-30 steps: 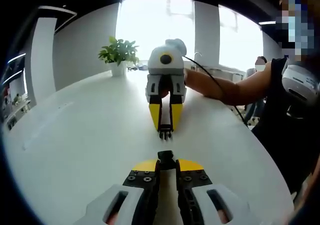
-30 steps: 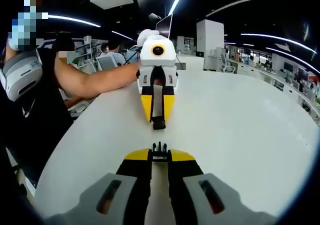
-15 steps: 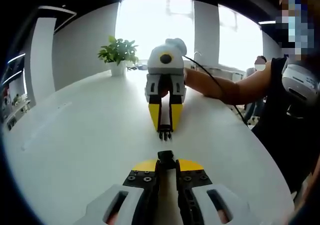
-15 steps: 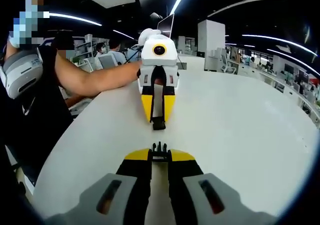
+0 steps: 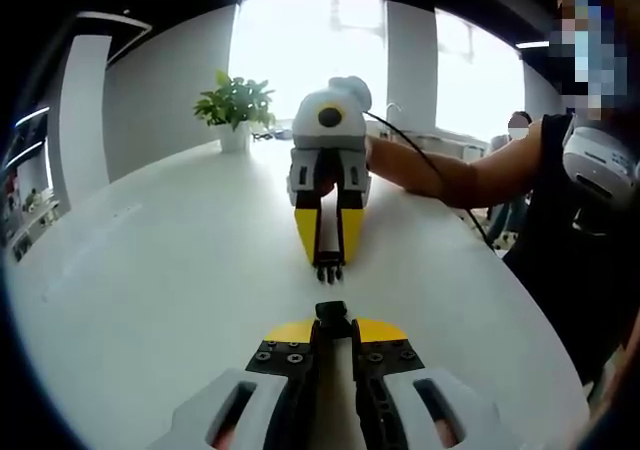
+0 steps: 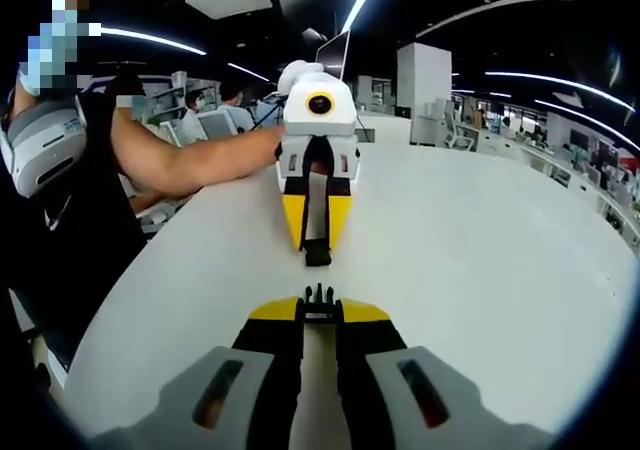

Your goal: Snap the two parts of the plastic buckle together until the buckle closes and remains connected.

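The black socket half of the buckle (image 5: 332, 313) is clamped at the tips of my left gripper (image 5: 332, 326), low in the left gripper view. Facing it over a short gap is the pronged half (image 5: 329, 270), held by my right gripper (image 5: 329, 254). In the right gripper view the pronged half (image 6: 318, 295) pokes out of my right gripper (image 6: 319, 310), and the socket half (image 6: 317, 254) sits in my left gripper (image 6: 317, 238) straight ahead. The two halves are lined up tip to tip and apart, just above the white table (image 5: 160, 270).
A potted plant (image 5: 238, 105) stands at the table's far end in the left gripper view. A person's forearm (image 5: 450, 175) and a black cable (image 5: 420, 155) reach in from the right there. The table edge (image 6: 130, 270) runs down the left in the right gripper view.
The two grippers have drawn slightly closer, so the gap between the buckle halves is a little smaller. Both grips are unchanged.
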Action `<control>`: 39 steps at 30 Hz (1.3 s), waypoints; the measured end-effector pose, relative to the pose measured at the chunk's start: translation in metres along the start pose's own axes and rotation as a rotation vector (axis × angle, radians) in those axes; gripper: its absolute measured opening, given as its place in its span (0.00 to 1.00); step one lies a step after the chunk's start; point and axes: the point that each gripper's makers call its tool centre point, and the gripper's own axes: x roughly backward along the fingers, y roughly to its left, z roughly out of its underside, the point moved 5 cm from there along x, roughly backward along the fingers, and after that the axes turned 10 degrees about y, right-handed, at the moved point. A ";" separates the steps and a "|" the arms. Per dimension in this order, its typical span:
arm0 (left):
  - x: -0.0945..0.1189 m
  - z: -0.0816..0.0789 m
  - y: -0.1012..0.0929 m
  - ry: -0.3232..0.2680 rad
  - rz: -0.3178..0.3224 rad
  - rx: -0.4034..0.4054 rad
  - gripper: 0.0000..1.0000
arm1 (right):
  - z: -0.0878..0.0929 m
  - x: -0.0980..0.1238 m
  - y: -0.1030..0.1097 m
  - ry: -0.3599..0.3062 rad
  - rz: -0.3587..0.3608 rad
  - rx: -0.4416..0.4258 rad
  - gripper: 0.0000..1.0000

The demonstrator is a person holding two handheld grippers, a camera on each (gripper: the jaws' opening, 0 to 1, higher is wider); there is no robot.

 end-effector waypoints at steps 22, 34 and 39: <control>-0.003 0.000 -0.002 -0.002 0.006 -0.009 0.10 | -0.001 -0.003 0.002 -0.005 -0.008 0.006 0.10; -0.004 0.000 -0.002 -0.004 0.006 -0.016 0.10 | -0.003 -0.005 0.001 -0.012 -0.006 0.010 0.10; -0.005 -0.001 -0.001 -0.007 0.007 -0.022 0.10 | -0.003 -0.007 0.000 -0.011 -0.008 0.013 0.10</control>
